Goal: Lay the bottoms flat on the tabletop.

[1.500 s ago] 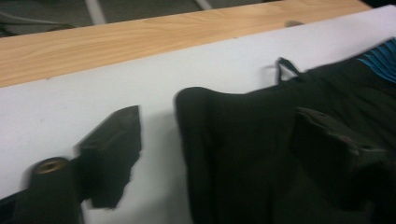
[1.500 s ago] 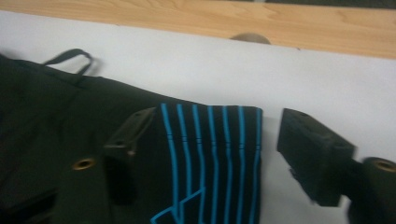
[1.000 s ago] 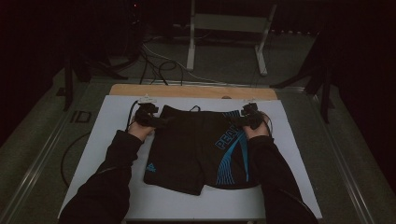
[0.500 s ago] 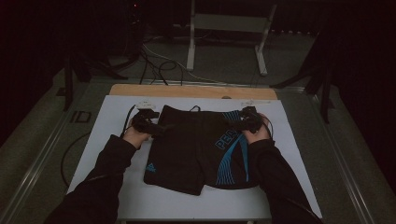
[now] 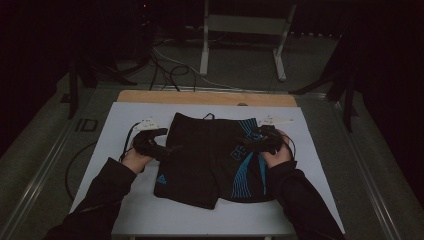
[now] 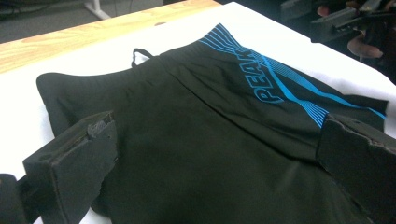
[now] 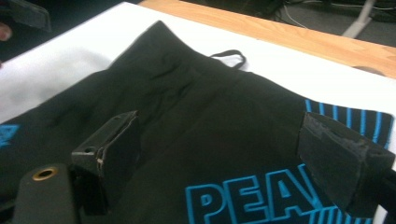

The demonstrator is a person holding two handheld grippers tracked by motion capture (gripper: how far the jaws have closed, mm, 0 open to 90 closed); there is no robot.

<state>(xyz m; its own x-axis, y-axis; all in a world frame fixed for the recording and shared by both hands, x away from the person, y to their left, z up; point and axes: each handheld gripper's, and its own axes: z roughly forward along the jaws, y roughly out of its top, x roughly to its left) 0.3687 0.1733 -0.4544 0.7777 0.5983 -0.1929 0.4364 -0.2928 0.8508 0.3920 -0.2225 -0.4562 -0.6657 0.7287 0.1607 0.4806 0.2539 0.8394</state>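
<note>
Black shorts with blue stripes and blue "PEAK" lettering lie flat on the white table cover, waistband toward the far edge. A small black loop sticks out at the waistband. My left gripper hovers at the shorts' left edge, jaws wide apart over the black fabric with nothing between them. Over the striped right side, my right gripper is also open above the lettering. Each gripper view shows the other hand's gripper farther off.
A wooden strip runs along the table's far edge. Small white tags lie on the cover near the shorts' top corners. Beyond the table are a white stand and floor cables. Bare white cover borders the shorts.
Both grippers have moved from the waistband corners toward the person and slightly inward along the shorts' sides. The shorts have not shifted.
</note>
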